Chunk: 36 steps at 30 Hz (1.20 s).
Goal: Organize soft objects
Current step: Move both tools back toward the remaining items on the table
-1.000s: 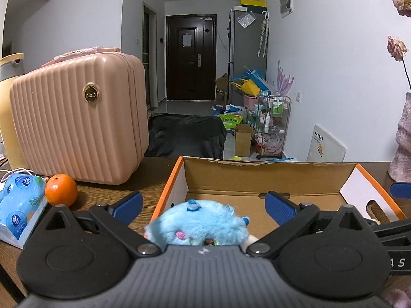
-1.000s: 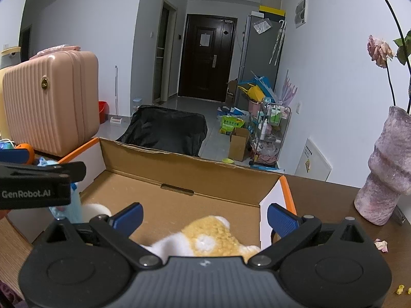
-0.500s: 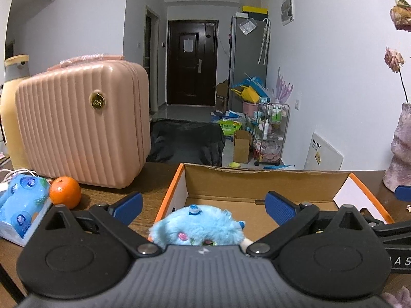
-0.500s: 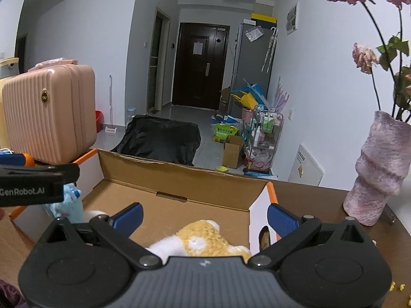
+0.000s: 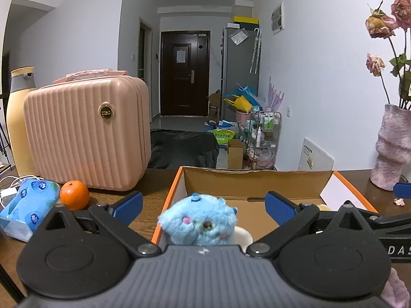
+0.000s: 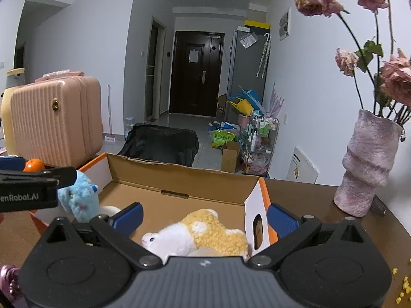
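left gripper (image 5: 203, 202): jaws spread wide, nothing between the pads; the blue plush sits low between them, seemingly untouched
right gripper (image 6: 204, 217): jaws likewise apart, poised over the yellow-and-white plush without closing on it
blue plush (image 5: 197, 222): fluffy, round, at the left end of the box by the orange-edged wall; I'd judge it very light and squashy, best pinched across the body's middle, where the stuffing fills the jaws
yellow-and-white plush (image 6: 203, 233): lying on its side on the box floor at the right end; soft, nubbly pile, should not slip; take the thick torso, not the head
cardboard box (image 5: 257, 182): open on the tabletop, both toys inside
orange (image 5: 74, 195): on the tabletop left of the box, beside a tissue pack (image 5: 28, 208)
pink case (image 5: 87, 133): upright, further back
vase (image 6: 367, 164): right of the box, holding dried roses; tippable
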### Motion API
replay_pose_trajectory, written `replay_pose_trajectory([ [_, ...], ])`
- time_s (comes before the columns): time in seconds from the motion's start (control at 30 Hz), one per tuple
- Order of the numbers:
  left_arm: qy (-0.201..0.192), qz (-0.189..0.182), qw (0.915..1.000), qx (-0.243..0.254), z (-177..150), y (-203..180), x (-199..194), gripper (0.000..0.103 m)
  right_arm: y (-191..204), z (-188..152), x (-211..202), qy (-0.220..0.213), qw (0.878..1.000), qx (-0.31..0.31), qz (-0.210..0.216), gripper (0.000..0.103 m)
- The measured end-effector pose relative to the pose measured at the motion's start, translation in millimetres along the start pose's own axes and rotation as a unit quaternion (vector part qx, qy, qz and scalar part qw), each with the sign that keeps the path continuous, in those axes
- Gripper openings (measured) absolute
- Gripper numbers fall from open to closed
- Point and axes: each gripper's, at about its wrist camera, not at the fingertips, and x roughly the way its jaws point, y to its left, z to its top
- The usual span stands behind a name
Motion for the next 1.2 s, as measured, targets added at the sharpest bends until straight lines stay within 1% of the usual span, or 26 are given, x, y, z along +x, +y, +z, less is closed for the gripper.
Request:
replay_pose_trajectory([
  [0.47,-0.003,-0.007,1.0,-0.004,-17.6,17.4,-48.5,0.103,5.0,-26.1,-52.3,-0.013,1.0,0.02,0.002,0.103],
  [0.73,-0.002,-0.009,0.9999,-0.003,-30.0,28.3,-78.2,0.103,21.4,-45.1,-85.5,-0.03,0.999,0.015,-0.001,0.103],
  [1.0,-0.002,-0.004,1.0,0.004,-43.8,36.0,-110.6,0.103,41.2,-65.1,-120.4,-0.042,0.999,0.01,0.004,0.103],
  [1.2,-0.002,-0.004,1.0,0.004,-53.0,45.1,-135.1,0.103,55.8,-83.5,-146.4,-0.043,0.999,0.01,0.013,0.103],
])
